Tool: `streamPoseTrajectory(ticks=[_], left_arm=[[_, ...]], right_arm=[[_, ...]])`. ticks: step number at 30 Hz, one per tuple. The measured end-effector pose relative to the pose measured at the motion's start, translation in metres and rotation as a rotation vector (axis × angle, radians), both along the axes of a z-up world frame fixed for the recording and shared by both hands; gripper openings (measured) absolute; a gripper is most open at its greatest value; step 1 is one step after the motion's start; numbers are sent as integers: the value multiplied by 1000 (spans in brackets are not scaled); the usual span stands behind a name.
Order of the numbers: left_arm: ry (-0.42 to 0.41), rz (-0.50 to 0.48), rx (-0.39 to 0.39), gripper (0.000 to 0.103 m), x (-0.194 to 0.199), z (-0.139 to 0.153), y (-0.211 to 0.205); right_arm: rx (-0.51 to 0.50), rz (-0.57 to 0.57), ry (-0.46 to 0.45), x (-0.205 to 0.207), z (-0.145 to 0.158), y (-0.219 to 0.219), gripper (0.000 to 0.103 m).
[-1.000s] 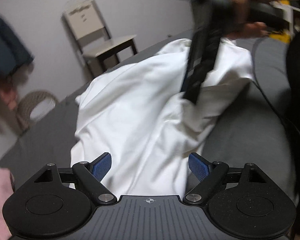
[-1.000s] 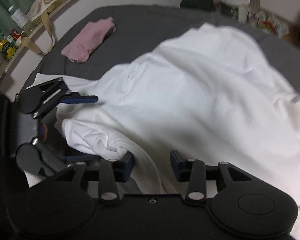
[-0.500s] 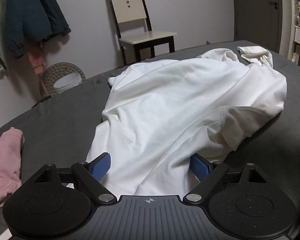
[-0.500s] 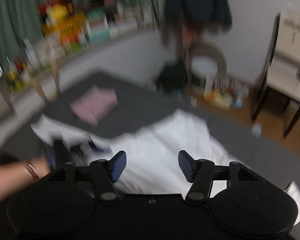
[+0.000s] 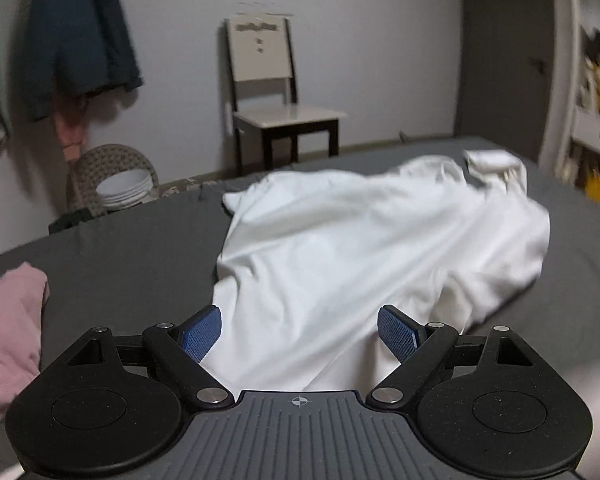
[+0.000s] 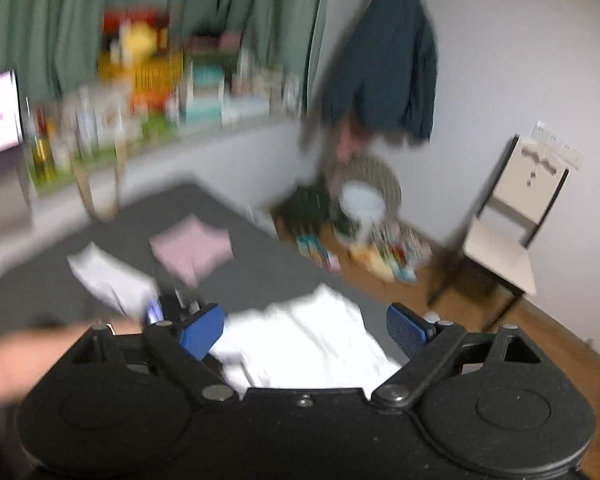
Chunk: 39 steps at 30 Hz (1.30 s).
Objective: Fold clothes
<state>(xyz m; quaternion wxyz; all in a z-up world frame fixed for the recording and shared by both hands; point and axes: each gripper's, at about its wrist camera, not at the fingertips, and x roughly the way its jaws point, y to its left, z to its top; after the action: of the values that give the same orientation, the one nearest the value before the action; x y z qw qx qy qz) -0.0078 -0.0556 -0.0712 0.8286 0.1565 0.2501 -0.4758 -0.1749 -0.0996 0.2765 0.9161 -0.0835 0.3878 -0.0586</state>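
Only the right wrist view shows a forearm [image 6: 24, 352] — left gripper [image 5: 300, 334] jaws apart.

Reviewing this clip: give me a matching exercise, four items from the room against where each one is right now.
Items:
1. white garment
2. pink garment
3. dark jacket
4. chair

Places:
A. hanging on the wall
B. standing on the floor by the wall
C. spread, crumpled, across the grey bed
D. at the bed's left edge in the left wrist view

Pairs: 1-C, 2-D, 3-A, 4-B
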Motion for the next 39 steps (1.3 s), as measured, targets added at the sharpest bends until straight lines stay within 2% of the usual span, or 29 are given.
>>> streamPoseTrajectory(ticks=[2, 4, 6, 8, 10, 11, 13, 15, 17, 19, 22, 24, 26, 27, 30, 33, 36, 38, 39], left_arm=[[10, -51, -55, 86, 0, 3, 10], [-10, -107, -75, 86, -5, 5, 19], [-65, -154, -33, 86, -14, 8, 19], [-126, -158, -5, 86, -22, 11, 15], [-144, -152, 15, 86, -28, 14, 9], [-153, -150, 31, 86, -31, 15, 6], [-170, -143, 58, 86, -35, 16, 1], [-186, -129, 70, 86, -38, 17, -1], [-189, -116, 61, 86, -42, 17, 1], [-202, -123, 59, 86, -48, 18, 1], [-213, -151, 43, 86, -59, 19, -2], [-177, -170, 14, 86, -62, 17, -5], [-137, -203, 10, 86, -64, 12, -10], [-133, -216, 23, 86, -65, 10, -14], [-174, -238, 72, 86, -71, 1, -23], [-145, -228, 62, 86, -69, -8, -24], [-127, -219, 93, 86, -66, -19, -29], [-139, -221, 109, 86, -65, -23, -32], [-138, -220, 111, 86, -64, -24, -34]], right_arm=[[5, -17, 50, 16, -33, -3, 89], [61, -32, 41, 28, -54, -3, 88], [158, -28, -22, 35, -67, -12, 88], [226, -27, -72, 36, -85, -19, 88], [231, -57, -48, 38, -116, -26, 87], [215, -78, -2, 40, -141, -30, 84], [182, -97, 119, 44, -199, -34, 49], [169, -80, 233, 47, -259, -31, 45], [118, -31, 278, 49, -305, -19, 45], [44, -1, 271, 53, -337, -7, 41], [47, 36, 267, 60, -371, -2, 35], [65, 6, 259, 68, -385, -11, 32], [38, -41, 197, 72, -386, -24, 30], [20, -73, 161, 74, -383, -34, 27], [42, -167, 90, 87, -370, -71, 27], [74, -231, 58, 100, -360, -109, 31], [33, -262, 54, 101, -350, -133, 31], [-8, -247, 29, 89, -339, -138, 33], [5, -228, 31, 81, -333, -140, 33]])
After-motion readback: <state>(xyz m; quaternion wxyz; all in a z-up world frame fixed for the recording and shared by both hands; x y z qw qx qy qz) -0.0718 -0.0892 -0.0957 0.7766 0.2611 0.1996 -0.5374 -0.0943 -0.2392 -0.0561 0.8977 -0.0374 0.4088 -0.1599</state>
